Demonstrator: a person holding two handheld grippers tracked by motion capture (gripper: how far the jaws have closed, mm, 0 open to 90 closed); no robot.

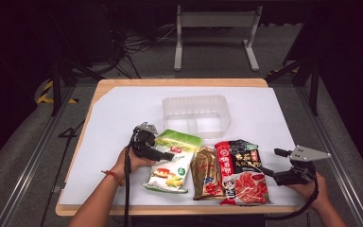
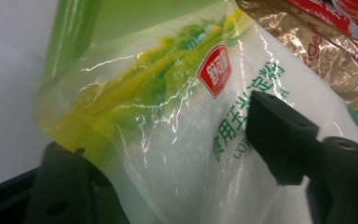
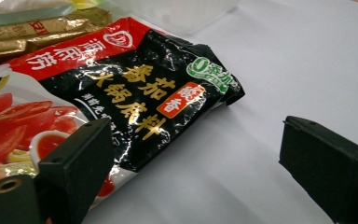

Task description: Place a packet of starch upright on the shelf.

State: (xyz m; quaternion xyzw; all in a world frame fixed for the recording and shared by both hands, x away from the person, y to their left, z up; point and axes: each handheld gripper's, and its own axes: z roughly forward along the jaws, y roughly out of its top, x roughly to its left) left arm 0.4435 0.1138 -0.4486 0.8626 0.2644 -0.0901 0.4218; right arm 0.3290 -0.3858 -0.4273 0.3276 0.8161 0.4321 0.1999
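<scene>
Left tongs (image 1: pixel 163 153) on green-white bag (image 1: pixel 170 165), white tabletop (image 1: pixel 123 113), dark room.

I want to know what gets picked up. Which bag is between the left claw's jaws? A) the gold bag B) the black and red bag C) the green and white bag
C: in the left gripper view the green and white bag lies between the left claw jaws.

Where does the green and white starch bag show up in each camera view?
High view: green and white bag, lower centre, under the left gripper.
Left gripper view: bag across the centre, between the fingers.
Right gripper view: sliver at top left edge.
Shared landmark: gold packet.
</scene>
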